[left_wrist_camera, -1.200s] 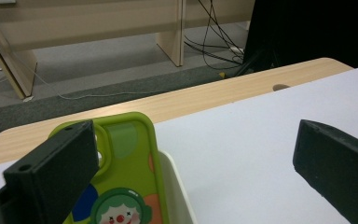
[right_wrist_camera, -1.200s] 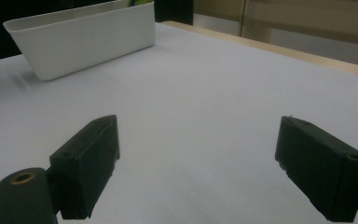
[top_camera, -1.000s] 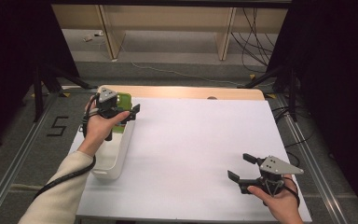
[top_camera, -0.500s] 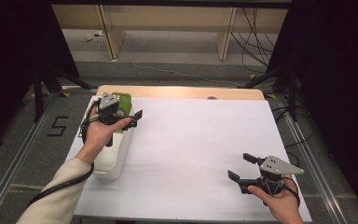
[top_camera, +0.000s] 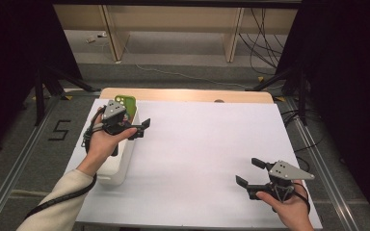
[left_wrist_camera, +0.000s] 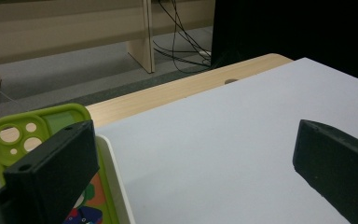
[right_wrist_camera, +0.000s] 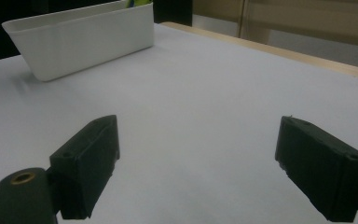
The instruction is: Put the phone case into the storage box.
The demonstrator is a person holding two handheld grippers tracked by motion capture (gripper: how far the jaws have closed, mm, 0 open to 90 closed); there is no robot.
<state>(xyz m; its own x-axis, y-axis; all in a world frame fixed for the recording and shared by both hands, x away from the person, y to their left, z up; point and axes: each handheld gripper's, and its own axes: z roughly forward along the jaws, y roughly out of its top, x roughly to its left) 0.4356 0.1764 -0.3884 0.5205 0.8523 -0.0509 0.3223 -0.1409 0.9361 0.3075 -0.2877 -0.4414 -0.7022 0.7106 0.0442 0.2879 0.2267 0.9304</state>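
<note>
The work in hand looks like fetching the green phone case (top_camera: 126,107) out of the white bin (top_camera: 120,166), which stands at the left edge of the white sheet on the counter (top_camera: 207,144); the case leans upright at the bin's far end, its camera cut-outs uppermost, with a colourful printed item lying just below it in the left claw view. The step appears to be the approach, with nothing gripped yet. The left claw (top_camera: 142,129) hovers at the bin's inner rim, near the case, released with its jaws wide apart; in its own view one jaw stands in front of the case and over the bin while the other hangs over bare sheet. The next move calls for turning that claw toward the case, so that the jaws straddle its thin edge, and lowering before closing. The left forearm reaches in over the bin, wrist cocked so the claw points toward the middle of the counter. The right claw (top_camera: 249,173) rests low near the front right corner, well apart from the bin, released and empty, jaws aimed across the sheet toward the bin.
</note>
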